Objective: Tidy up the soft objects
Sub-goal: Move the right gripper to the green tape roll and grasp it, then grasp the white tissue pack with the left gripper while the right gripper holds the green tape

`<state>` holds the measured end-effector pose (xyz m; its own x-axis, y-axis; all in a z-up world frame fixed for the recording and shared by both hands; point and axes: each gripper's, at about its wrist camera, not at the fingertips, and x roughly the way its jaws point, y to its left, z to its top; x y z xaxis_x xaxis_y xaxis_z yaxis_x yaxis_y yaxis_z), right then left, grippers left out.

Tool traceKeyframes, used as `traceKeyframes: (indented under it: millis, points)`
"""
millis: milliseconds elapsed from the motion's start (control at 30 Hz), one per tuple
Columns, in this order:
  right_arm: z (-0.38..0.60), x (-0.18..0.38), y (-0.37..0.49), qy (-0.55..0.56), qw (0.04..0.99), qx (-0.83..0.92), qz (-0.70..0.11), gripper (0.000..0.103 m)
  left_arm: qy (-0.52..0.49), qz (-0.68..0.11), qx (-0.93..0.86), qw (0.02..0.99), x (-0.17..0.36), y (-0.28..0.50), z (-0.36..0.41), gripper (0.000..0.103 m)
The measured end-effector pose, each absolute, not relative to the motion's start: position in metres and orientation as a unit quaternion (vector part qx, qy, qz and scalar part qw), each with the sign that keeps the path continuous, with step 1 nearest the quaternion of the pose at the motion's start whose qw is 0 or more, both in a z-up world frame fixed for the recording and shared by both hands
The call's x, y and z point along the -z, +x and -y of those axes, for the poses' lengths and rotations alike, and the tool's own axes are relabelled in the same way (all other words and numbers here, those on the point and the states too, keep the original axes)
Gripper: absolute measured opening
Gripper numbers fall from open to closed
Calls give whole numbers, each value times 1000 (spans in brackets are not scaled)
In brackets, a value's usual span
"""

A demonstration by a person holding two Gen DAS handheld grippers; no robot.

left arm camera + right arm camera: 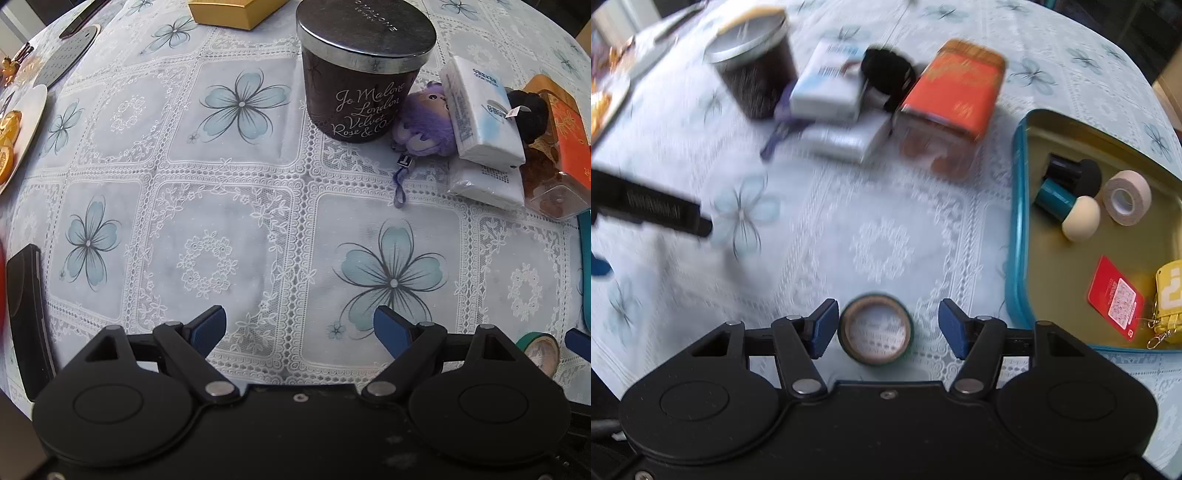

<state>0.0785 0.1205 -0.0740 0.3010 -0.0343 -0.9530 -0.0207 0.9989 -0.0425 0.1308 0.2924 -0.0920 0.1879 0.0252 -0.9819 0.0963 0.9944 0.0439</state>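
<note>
Several items already sit in the tin point(1019, 206); my right tool point(884, 325) gapes around the tape roll point(875, 334), left tool point(299, 326) open, purple plush point(424, 122) waiting.

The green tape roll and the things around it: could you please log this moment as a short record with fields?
green tape roll: flat on the tablecloth, between the right gripper jaws, untouched
right gripper: open
left gripper: open, holding nothing
teal tin: open, holds a beige tape roll, two sponge applicators, a red card, a yellow charm
purple plush: beside the candle jar, under a tissue pack
</note>
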Motion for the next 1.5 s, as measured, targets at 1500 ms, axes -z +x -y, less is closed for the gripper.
traceKeyframes:
  millis: [1500]
  points:
    - [-90, 76, 83, 7, 805, -19, -593, 48, 82, -571, 95, 811, 69, 230, -155, 75]
